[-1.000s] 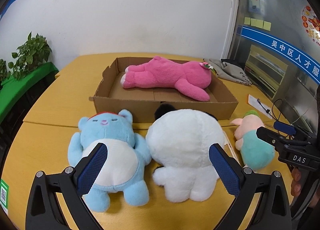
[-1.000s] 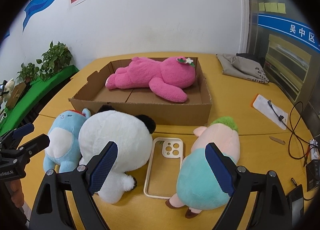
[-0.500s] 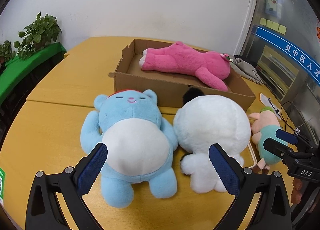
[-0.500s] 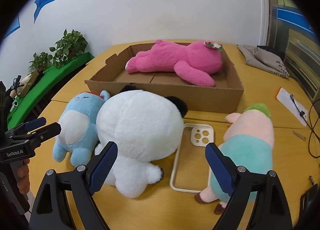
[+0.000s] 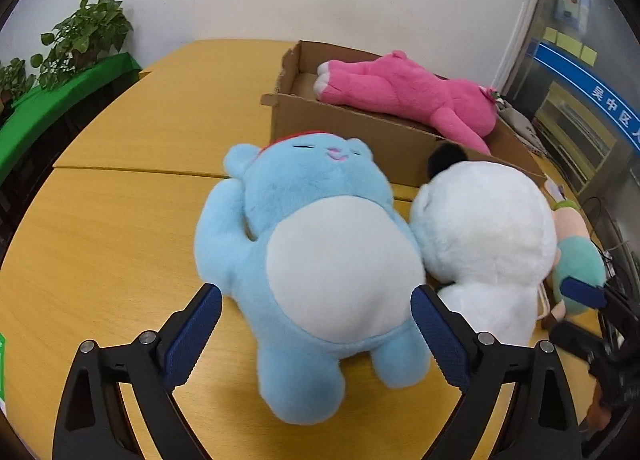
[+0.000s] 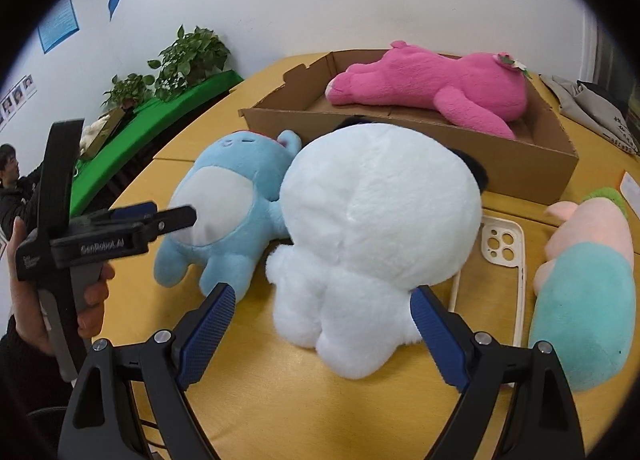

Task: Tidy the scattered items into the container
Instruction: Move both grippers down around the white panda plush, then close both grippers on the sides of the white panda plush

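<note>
A person's left hand (image 6: 60, 292) is gripping the black two-finger left gripper (image 5: 316, 334) by its handle, its blue-padded jaws closing slightly with nothing pressed between the pads. The matching black right gripper (image 6: 322, 334) is angling downward on the right, its jaws standing wide apart.

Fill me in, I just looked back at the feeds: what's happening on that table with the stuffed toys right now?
A person holds a gripper in each hand over plush toys on the yellow table. The left gripper straddles the blue plush, its jaws closing but not yet pressing. The right gripper hangs open around the white plush. Only the pink plush is in the cardboard box; the teal and pink plush and a phone case remain out.
</note>
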Action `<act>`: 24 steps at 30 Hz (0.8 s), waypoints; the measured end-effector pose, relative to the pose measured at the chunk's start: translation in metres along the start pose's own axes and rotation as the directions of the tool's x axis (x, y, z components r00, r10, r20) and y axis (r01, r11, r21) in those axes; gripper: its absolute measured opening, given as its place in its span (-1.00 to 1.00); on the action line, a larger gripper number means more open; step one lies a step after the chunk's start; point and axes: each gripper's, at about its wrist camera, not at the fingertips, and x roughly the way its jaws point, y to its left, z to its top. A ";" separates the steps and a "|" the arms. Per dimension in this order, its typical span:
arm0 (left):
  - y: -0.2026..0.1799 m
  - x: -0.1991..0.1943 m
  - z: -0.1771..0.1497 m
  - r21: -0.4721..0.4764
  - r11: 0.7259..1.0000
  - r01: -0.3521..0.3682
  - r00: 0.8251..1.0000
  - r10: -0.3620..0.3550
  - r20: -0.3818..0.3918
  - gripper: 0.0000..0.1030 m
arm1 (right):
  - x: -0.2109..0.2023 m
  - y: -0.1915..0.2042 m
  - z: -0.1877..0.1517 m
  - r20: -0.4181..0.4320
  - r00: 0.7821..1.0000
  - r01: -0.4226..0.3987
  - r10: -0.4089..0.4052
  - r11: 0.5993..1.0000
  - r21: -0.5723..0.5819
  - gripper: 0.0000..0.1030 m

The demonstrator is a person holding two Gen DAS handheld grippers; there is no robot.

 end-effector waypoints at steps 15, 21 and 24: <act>-0.097 0.096 0.073 0.223 0.885 0.407 0.907 -0.364 -0.211 1.00 | 0.038 -0.067 0.027 0.057 0.998 -0.006 0.002 0.997 0.082 0.77; -0.092 0.096 0.073 0.201 0.857 0.474 0.874 -0.432 -0.221 0.71 | 0.048 -0.074 0.031 0.053 0.997 -0.060 0.058 0.997 0.043 0.77; -0.081 0.093 0.072 0.140 0.843 0.520 0.846 -0.484 -0.226 0.58 | 0.047 -0.073 0.035 0.070 0.995 -0.077 0.075 0.997 0.028 0.77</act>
